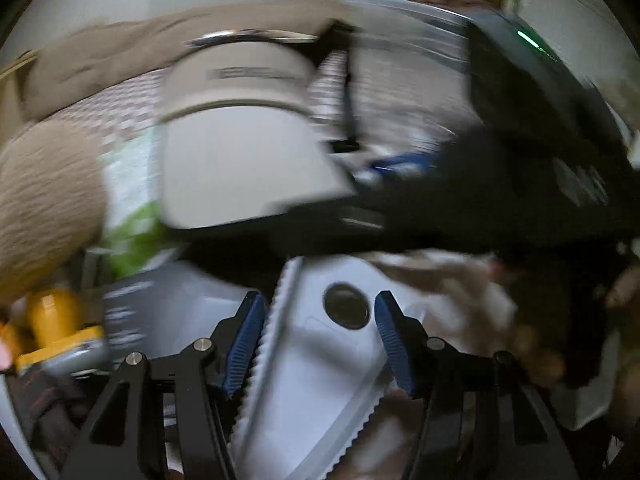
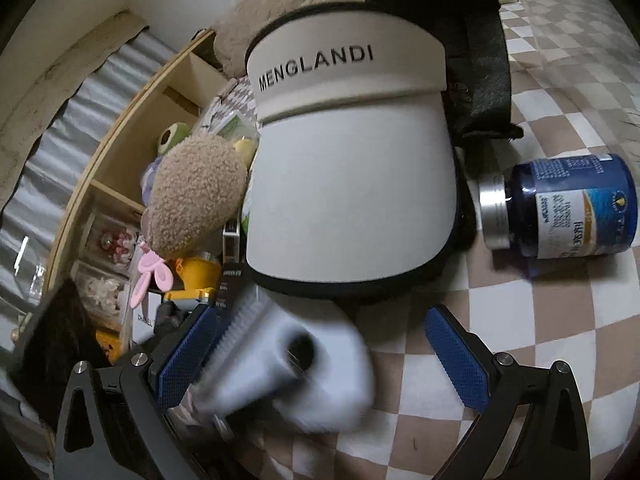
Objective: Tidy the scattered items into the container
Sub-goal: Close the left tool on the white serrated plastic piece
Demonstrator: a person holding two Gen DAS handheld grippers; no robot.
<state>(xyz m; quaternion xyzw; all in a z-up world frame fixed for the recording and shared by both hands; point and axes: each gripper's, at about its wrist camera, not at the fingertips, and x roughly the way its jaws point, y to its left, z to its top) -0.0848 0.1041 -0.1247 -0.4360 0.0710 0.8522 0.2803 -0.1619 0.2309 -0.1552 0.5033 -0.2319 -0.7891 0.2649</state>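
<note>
In the blurred left wrist view my left gripper (image 1: 318, 340) stands open around a white zigzag-edged pouch with a round hole (image 1: 320, 360); the pads do not clearly press it. The white "MENGLANDI" visor (image 1: 240, 128) lies ahead, with the other gripper's dark body (image 1: 520, 152) to the right. In the right wrist view my right gripper (image 2: 320, 356) is open, and the same white pouch (image 2: 288, 364), blurred, sits between its fingers, near the left pad. The visor (image 2: 348, 160) lies just beyond. A blue pill bottle (image 2: 560, 208) lies on its side to the right.
A brown plush toy (image 2: 192, 196), a pink bow clip (image 2: 150, 276) and a yellow object (image 2: 196, 276) lie left of the visor. A wooden shelf (image 2: 132, 120) with small items stands at left. A black strap (image 2: 480, 60) runs behind the visor on the checkered cloth (image 2: 520, 320).
</note>
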